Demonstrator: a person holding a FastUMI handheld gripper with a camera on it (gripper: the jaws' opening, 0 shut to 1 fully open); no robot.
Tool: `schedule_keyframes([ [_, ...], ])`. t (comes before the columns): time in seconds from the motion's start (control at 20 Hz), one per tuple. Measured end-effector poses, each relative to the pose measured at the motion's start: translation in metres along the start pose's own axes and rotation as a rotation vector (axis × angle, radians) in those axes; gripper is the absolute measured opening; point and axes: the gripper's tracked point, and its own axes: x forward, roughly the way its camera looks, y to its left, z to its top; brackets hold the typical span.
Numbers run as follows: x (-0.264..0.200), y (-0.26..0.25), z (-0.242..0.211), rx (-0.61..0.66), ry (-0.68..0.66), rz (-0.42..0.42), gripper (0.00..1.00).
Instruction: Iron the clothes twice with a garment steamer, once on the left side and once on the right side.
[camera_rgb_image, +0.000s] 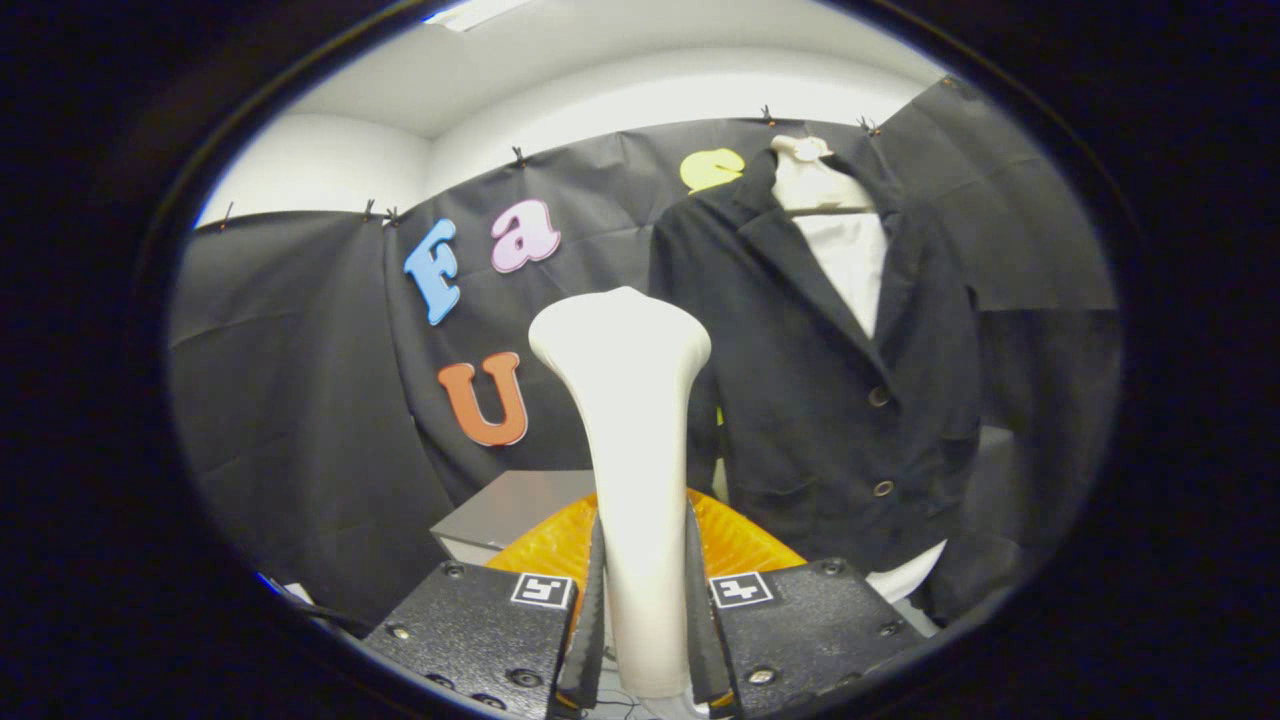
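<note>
1. Two black textured fingers of the gripper are seen closed on one white, smooth plastic garment steamer; its slim handle is pressed by both dark finger pads, one on each side.
2. One widened, rounded head is carried at the top of the steamer, which is held upright and rises from between the fingers.
3. Two square black-and-white markers are counted, one fixed on top of each finger block.
4. One black jacket with a notched collar is hung well beyond the fingers, ahead and to their right; it is worn by one white mannequin torso, shown at the neck, in the open collar and below the hem.
5. Two round buttons are counted down the jacket's front, one above the other.
6. Whether the steamer's head is touching the jacket cannot be told; the head is seen just left of the jacket's sleeve.
7. One orange ribbed object is seen just beyond the fingers, partly hidden behind the steamer.
8. One grey box-shaped surface is placed beyond the left finger, beside the orange object.
</note>
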Motion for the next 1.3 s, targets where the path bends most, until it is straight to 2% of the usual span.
schedule_keyframes([
  [0.25, -0.024, -0.055, 0.025, 0.033, -0.049, -0.092, 0.37],
  [0.7, 0.009, -0.128, 0.041, 0.027, -0.061, -0.215, 0.37],
  [1.0, 0.055, -0.137, 0.050, -0.002, -0.066, -0.242, 0.37],
  [1.3, 0.077, -0.133, 0.033, -0.088, -0.050, -0.291, 0.37],
])
